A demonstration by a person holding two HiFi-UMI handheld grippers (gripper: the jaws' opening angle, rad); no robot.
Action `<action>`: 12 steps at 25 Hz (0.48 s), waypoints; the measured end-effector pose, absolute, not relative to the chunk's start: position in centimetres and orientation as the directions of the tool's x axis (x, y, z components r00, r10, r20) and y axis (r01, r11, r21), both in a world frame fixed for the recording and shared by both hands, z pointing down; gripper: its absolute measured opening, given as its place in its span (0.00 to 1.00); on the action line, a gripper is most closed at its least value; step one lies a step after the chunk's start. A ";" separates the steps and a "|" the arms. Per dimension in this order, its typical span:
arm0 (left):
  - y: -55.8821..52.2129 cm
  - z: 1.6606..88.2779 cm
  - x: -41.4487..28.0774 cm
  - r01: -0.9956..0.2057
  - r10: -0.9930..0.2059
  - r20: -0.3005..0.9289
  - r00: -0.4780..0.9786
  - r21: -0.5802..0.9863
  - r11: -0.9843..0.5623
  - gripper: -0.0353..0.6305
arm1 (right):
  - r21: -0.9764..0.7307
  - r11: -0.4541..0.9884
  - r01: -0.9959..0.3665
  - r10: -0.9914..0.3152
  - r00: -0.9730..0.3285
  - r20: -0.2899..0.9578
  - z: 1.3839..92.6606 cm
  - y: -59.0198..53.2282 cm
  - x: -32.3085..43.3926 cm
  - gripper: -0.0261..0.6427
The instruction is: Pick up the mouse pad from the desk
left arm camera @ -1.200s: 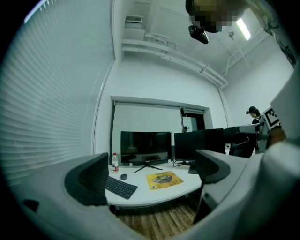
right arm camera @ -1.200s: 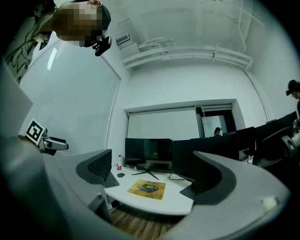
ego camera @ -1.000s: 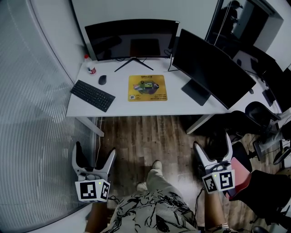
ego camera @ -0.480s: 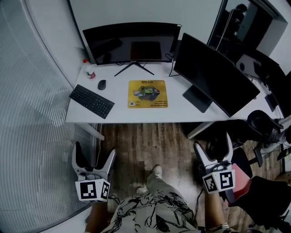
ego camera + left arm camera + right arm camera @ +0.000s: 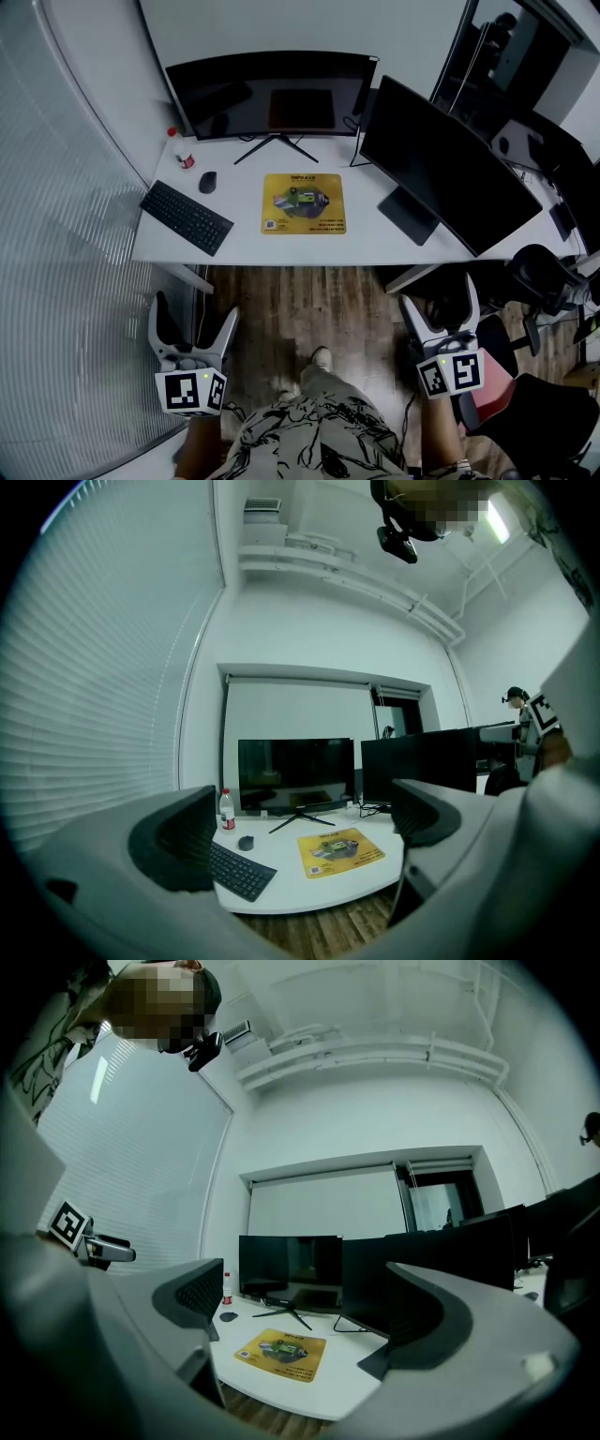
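Note:
A yellow mouse pad (image 5: pixel 303 202) with a printed picture lies flat in the middle of the white desk (image 5: pixel 272 246). The same mouse pad (image 5: pixel 341 851) shows in the left gripper view, and the mouse pad (image 5: pixel 279 1354) in the right gripper view. My left gripper (image 5: pixel 195 323) hangs open over the wooden floor, well short of the desk's front edge. My right gripper (image 5: pixel 439 312) is also open and empty, low at the right. Each gripper view shows its jaws spread apart with the desk far off: left gripper (image 5: pixel 295 827), right gripper (image 5: pixel 305 1312).
On the desk stand two dark monitors (image 5: pixel 269 92) (image 5: pixel 441 167), a black keyboard (image 5: pixel 187 217), a black mouse (image 5: pixel 207 182) and a bottle (image 5: pixel 179 150). Office chairs (image 5: pixel 539 281) crowd the right side. A ribbed glass wall (image 5: pixel 66 281) runs along the left.
The desk has slid slightly lower in the head view as the person moves. Both grippers stay open and keep their place in the picture.

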State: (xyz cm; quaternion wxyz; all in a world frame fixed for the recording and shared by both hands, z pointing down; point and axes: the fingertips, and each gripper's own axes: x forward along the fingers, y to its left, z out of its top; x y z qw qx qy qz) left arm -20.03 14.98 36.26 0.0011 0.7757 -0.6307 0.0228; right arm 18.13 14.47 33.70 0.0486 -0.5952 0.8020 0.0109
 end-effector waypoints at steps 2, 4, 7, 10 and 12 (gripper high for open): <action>14.1 36.2 -19.7 -0.979 -0.979 0.038 0.200 -0.024 -0.201 0.91 | -0.042 0.294 -0.955 -0.953 -0.289 -0.090 33.6 13.6 18.5 0.83; 13.4 36.1 -19.2 -0.980 -0.980 0.036 0.198 -0.023 -0.199 0.91 | -0.043 0.298 -0.954 -0.952 -0.293 -0.092 33.6 12.8 18.9 0.83; 12.5 36.2 -18.6 -0.982 -0.981 0.033 0.189 -0.023 -0.190 0.91 | -0.040 0.308 -0.951 -0.948 -0.303 -0.097 33.7 11.5 19.4 0.83; 11.5 36.1 -18.1 -0.984 -0.984 0.031 0.173 -0.024 -0.174 0.91 | -0.042 0.307 -0.951 -0.948 -0.302 -0.102 33.7 10.0 20.2 0.83; 10.8 36.1 -17.8 -0.986 -0.986 0.028 0.163 -0.024 -0.163 0.91 | -0.041 0.314 -0.948 -0.945 -0.309 -0.106 33.6 8.9 20.7 0.83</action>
